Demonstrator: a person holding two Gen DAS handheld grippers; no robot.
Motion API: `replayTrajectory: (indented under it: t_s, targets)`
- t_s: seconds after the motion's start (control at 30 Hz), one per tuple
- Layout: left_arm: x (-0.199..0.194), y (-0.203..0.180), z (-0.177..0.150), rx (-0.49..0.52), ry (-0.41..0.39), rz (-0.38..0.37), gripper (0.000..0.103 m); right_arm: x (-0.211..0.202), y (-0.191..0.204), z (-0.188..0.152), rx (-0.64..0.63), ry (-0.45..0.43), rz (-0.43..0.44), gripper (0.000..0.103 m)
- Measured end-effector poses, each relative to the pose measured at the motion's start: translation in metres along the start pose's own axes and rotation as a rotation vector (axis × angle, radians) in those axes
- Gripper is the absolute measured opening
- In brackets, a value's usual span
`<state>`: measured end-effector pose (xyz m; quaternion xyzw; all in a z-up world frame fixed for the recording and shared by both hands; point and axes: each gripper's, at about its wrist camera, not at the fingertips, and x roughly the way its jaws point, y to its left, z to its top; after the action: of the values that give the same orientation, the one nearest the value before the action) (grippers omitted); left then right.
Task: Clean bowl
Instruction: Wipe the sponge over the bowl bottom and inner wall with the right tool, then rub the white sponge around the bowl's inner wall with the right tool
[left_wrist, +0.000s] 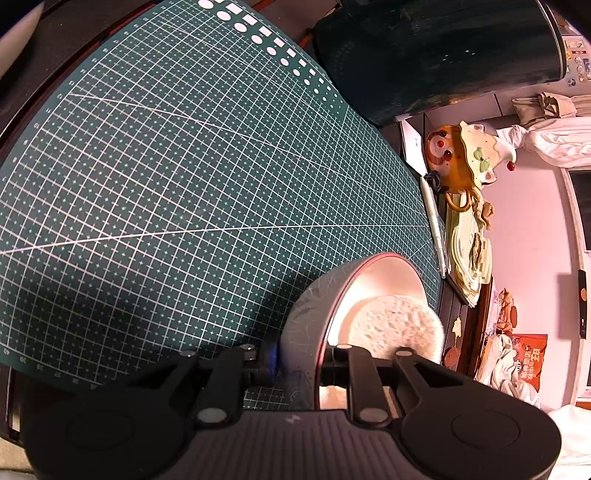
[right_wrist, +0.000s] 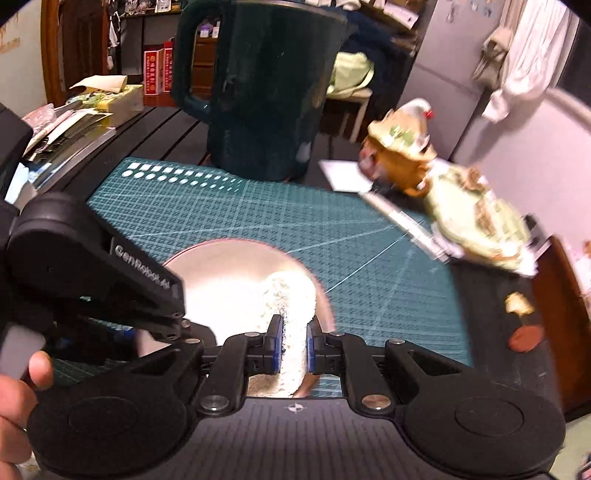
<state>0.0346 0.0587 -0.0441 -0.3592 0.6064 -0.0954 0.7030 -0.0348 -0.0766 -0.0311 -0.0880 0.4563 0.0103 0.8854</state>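
Right wrist view showed the right gripper (right_wrist: 294, 341) clamped on a white sponge (right_wrist: 290, 295) that reached down into the bowl (right_wrist: 221, 269). The bowl sat on the green cutting mat (right_wrist: 369, 229), near its front edge. From the left, the left gripper (left_wrist: 295, 363) pinched the bowl's rim, one finger outside the wall, one inside. A dark jug (right_wrist: 266, 92) stood beyond the mat's far edge.
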Motion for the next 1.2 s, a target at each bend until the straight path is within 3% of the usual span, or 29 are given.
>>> replayTrajectory:
  t_s: [0.13, 0.23, 0.4, 0.8, 1.0, 1.2]
  targets:
    - [0.0, 0.0, 0.001, -0.009, 0.002, -0.004, 0.019, -0.011, -0.011, 0.004, 0.019, -0.027, -0.009, 0.011]
    - [-0.001, 0.0, 0.0, -0.009, 0.002, -0.005, 0.019, -0.027, -0.029, 0.011, 0.092, -0.067, 0.038, 0.011]
    - [-0.004, 0.002, -0.003, -0.027, -0.002, -0.014, 0.019, -0.036, -0.033, 0.017, 0.11, -0.1, 0.072, 0.011]
    - [-0.005, -0.001, -0.006, -0.026, -0.005, -0.015, 0.019, 0.005, -0.02, 0.009, 0.193, 0.057, 0.224, 0.011]
    - [-0.006, -0.005, -0.007, -0.024, -0.006, -0.015, 0.019, 0.015, -0.01, 0.002, 0.142, 0.062, 0.186, 0.011]
    - [-0.004, -0.008, -0.01, -0.025, -0.007, -0.013, 0.019, 0.005, -0.003, 0.0, 0.052, 0.026, 0.064, 0.011]
